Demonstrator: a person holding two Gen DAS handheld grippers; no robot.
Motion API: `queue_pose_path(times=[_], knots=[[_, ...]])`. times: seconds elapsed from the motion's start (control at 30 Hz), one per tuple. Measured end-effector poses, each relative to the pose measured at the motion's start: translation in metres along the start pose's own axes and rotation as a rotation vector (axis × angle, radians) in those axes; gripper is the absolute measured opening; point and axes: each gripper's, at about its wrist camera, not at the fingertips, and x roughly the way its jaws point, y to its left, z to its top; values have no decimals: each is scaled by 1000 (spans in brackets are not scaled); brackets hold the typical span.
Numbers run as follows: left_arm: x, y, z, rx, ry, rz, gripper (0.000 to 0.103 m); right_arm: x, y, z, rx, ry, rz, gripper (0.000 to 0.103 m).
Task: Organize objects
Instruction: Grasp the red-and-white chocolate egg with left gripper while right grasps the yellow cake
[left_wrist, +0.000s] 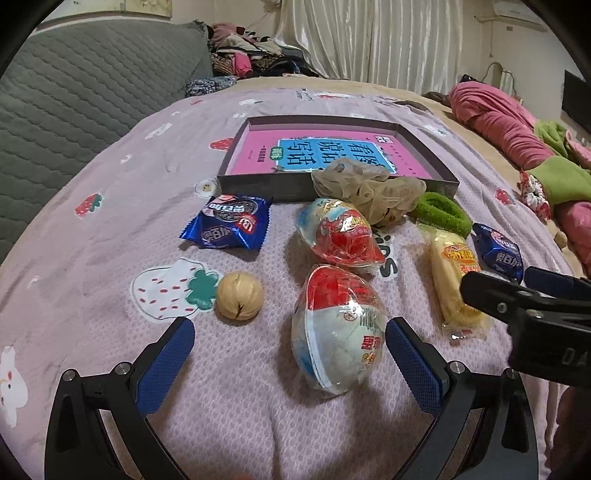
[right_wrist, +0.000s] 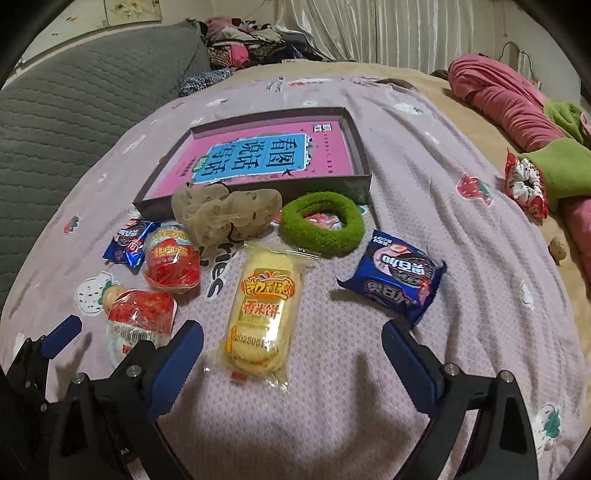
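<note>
A shallow dark box (left_wrist: 258, 186) (right_wrist: 364, 184) with a pink and blue book (left_wrist: 325, 153) (right_wrist: 258, 157) lying flat inside it sits on a lilac bedspread (left_wrist: 110, 229) (right_wrist: 461, 240) printed with strawberries. In front of the box, snacks and hair ties are scattered. A beige mesh scrunchie (left_wrist: 364, 190) (right_wrist: 221, 212) leans against the box's front wall, with a green fuzzy hair tie (left_wrist: 443, 214) (right_wrist: 321, 227) just beside it. Two egg-shaped packs in red and white film lie one behind the other: the near egg pack (left_wrist: 338, 328) (right_wrist: 138, 321) and the far egg pack (left_wrist: 341, 236) (right_wrist: 171, 262). A yellow rice cracker pack (left_wrist: 456, 280) (right_wrist: 260, 314) lies lengthwise, with one blue cookie packet (left_wrist: 498, 251) (right_wrist: 397, 282) to its right and another blue cookie packet (left_wrist: 229, 223) (right_wrist: 127, 245) at the left. A walnut (left_wrist: 239, 300) rests near a strawberry print.

The left gripper (left_wrist: 290, 365) is spread wide; the near egg pack lies between its blue pads, close to the right-hand one. The right gripper (right_wrist: 291, 365) is also spread wide, with the near end of the rice cracker pack between its fingers, not touching either.

A grey quilted sofa back (left_wrist: 92, 103) (right_wrist: 74, 110) stands at the left, a pile of clothes (left_wrist: 243, 51) (right_wrist: 240, 40) and pale curtains (left_wrist: 369, 37) (right_wrist: 388, 29) behind, and pink and green bedding (left_wrist: 517, 129) (right_wrist: 517, 103) at the right.
</note>
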Motion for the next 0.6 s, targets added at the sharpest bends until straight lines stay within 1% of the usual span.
queue_pose_path(times=[0.17, 0.23, 0.33, 0.43, 0.5, 0.57, 0.6], knots=[[7, 0, 3, 6, -6, 13, 103, 11, 2, 4, -1, 31, -7, 90], [9, 1, 4, 3, -3, 6, 103, 16, 4, 5, -1, 43, -22, 85], [12, 3, 7, -5, 1, 8, 103, 21, 7, 7, 7, 59, -16, 78], [15, 4, 8, 0, 4, 22, 101, 29, 8, 9, 27, 87, -24, 74], [18, 4, 9, 6, 9, 20, 100, 35, 9, 10, 35, 104, -37, 68], [20, 4, 11, 12, 16, 20, 100, 39, 8, 11, 42, 113, -38, 67], [20, 3, 11, 14, 17, 20, 99, 41, 9, 12, 39, 115, -49, 64]])
